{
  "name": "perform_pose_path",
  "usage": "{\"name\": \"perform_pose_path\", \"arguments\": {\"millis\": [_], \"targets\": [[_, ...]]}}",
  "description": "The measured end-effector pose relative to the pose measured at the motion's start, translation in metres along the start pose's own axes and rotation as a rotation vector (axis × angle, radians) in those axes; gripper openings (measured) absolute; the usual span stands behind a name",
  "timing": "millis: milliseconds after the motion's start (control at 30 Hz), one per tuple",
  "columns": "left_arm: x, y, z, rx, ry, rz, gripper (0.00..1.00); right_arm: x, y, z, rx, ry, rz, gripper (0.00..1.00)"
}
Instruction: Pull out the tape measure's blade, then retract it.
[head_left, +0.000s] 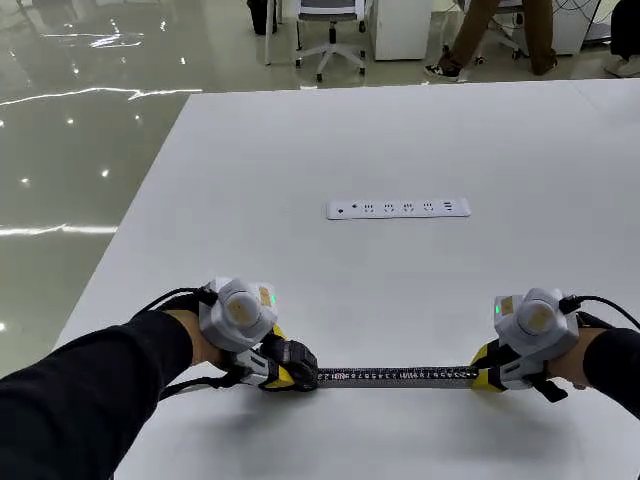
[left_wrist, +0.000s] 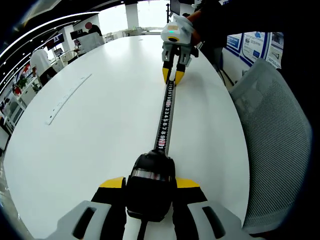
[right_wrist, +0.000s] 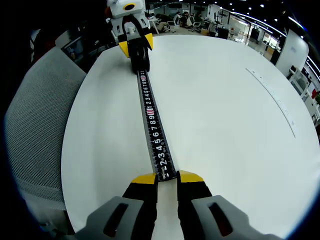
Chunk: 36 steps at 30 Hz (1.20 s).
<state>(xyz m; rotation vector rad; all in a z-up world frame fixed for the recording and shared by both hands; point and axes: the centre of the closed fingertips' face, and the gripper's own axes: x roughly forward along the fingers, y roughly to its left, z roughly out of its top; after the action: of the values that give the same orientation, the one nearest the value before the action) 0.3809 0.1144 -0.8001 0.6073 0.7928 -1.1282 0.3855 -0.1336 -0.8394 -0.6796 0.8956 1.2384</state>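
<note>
The black tape measure case (head_left: 292, 364) sits near the table's front edge, and my left gripper (head_left: 268, 367) is shut on it; in the left gripper view the case (left_wrist: 151, 185) fills the space between the yellow-tipped jaws. The dark numbered blade (head_left: 398, 376) runs out flat across the table to my right gripper (head_left: 484, 378), which is shut on the blade's end. In the right gripper view the blade (right_wrist: 152, 130) stretches from my right gripper (right_wrist: 166, 178) to the case (right_wrist: 139, 53) held by the left gripper (right_wrist: 135, 46). The left gripper view shows the right gripper (left_wrist: 173, 76) at the blade's (left_wrist: 165, 115) far end.
A white power strip (head_left: 398, 208) lies flat mid-table, beyond the blade. The white table (head_left: 400, 140) reaches far back; its left edge drops to a glossy floor. An office chair (head_left: 331, 30) and a person's legs (head_left: 495, 35) stand past the far edge. A grey mesh chair back (left_wrist: 277, 135) is close behind.
</note>
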Motion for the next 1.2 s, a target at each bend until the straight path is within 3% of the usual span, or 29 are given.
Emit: {"name": "perform_pose_path", "arguments": {"millis": [100, 200, 233, 300, 333, 400, 467, 500, 567, 633, 700, 733, 767, 800, 833, 967, 1033, 1067, 1133, 1200], "targets": [[0.0, 0.0, 0.0, -0.018, -0.027, 0.003, 0.32, 0.001, 0.0, 0.001, -0.005, 0.018, -0.002, 0.1], [0.001, 0.0, 0.0, -0.018, -0.016, 0.005, 0.33, 0.001, 0.0, 0.0, -0.032, 0.036, -0.009, 0.11], [0.002, 0.001, -0.001, 0.007, -0.014, 0.018, 0.33, 0.001, 0.0, 0.0, -0.021, 0.032, -0.013, 0.11], [0.005, 0.003, -0.016, 0.034, 0.028, 0.076, 0.34, 0.0, 0.0, 0.0, 0.055, -0.019, -0.033, 0.11], [0.005, 0.004, -0.024, 0.038, 0.036, 0.108, 0.35, -0.001, 0.0, 0.0, 0.14, -0.046, -0.053, 0.12], [0.0, 0.004, -0.039, -0.024, 0.069, 0.151, 0.37, -0.001, 0.0, 0.003, 0.135, -0.084, -0.075, 0.13], [-0.003, 0.006, -0.041, -0.119, -0.015, 0.2, 0.45, 0.0, 0.003, 0.003, 0.08, -0.11, -0.119, 0.15], [-0.006, 0.005, -0.044, -0.196, -0.051, 0.21, 0.51, 0.001, 0.007, 0.003, 0.091, -0.126, -0.13, 0.17], [-0.014, 0.007, -0.051, -0.275, -0.077, 0.241, 0.58, 0.0, 0.006, 0.003, 0.115, -0.145, -0.16, 0.23], [-0.026, 0.018, -0.055, -0.331, -0.14, 0.333, 0.73, -0.002, 0.006, 0.004, 0.156, -0.175, -0.19, 0.33], [-0.037, 0.016, -0.055, -0.436, -0.21, 0.344, 0.87, -0.007, 0.01, 0.008, 0.176, -0.205, -0.201, 0.37], [-0.041, 0.017, -0.057, -0.469, -0.23, 0.353, 0.93, -0.01, 0.011, 0.008, 0.178, -0.213, -0.213, 0.38], [-0.048, 0.021, -0.058, -0.497, -0.277, 0.382, 1.0, -0.015, 0.011, 0.011, 0.2, -0.236, -0.23, 0.4], [-0.055, 0.02, -0.06, -0.527, -0.289, 0.386, 1.0, -0.018, 0.014, 0.012, 0.213, -0.252, -0.228, 0.43], [-0.063, 0.02, -0.059, -0.573, -0.334, 0.395, 1.0, -0.023, 0.016, 0.012, 0.231, -0.271, -0.233, 0.46], [-0.087, 0.021, -0.069, -0.629, -0.382, 0.441, 1.0, -0.043, 0.015, 0.005, 0.276, -0.318, -0.296, 0.55], [-0.096, 0.012, -0.072, -0.661, -0.388, 0.448, 1.0, -0.054, 0.019, -0.001, 0.29, -0.33, -0.317, 0.58], [-0.094, 0.012, -0.079, -0.676, -0.387, 0.431, 1.0, -0.058, 0.02, -0.004, 0.294, -0.334, -0.33, 0.59], [-0.098, 0.002, -0.082, -0.666, -0.386, 0.424, 1.0, -0.071, 0.022, -0.012, 0.297, -0.34, -0.378, 0.58], [-0.106, -0.007, -0.083, -0.661, -0.397, 0.452, 1.0, -0.083, 0.028, -0.019, 0.323, -0.353, -0.404, 0.6]]}}
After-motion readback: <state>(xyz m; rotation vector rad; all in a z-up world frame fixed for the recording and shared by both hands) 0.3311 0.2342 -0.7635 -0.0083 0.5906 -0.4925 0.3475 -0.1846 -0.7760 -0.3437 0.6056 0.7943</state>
